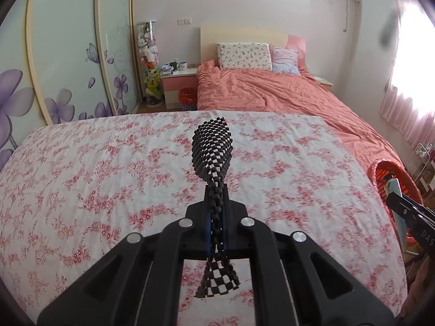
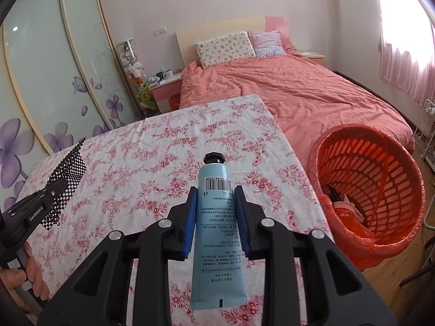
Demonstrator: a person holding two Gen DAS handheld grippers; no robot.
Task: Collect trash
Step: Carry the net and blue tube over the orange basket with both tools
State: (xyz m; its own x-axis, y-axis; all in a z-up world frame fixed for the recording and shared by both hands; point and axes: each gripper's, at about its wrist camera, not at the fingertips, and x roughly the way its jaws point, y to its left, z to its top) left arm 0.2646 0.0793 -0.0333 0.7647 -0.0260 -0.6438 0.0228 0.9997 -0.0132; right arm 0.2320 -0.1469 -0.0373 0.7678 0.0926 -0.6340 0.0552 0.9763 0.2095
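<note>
My left gripper (image 1: 216, 190) is shut on a black-and-white checkered mesh strip (image 1: 213, 146), which fans out beyond the fingertips and hangs below the jaws above the floral table (image 1: 95, 168). My right gripper (image 2: 214, 190) is shut on a light blue tube (image 2: 216, 225) with a black cap pointing away, its blue pads (image 2: 191, 217) pressing both sides. In the right wrist view the left gripper (image 2: 58, 183) with the mesh strip (image 2: 69, 174) shows at the far left, held by a hand (image 2: 30, 277). An orange trash basket (image 2: 375, 190) stands to the right of the table, holding some waste.
A bed with a salmon cover (image 1: 272, 92) lies beyond the table. A wardrobe with flower-printed sliding doors (image 1: 68, 54) lines the left wall. A pink nightstand (image 1: 178, 84) and a small orange bin (image 1: 187, 95) sit by the headboard. A wire rack (image 2: 428, 125) stands at right.
</note>
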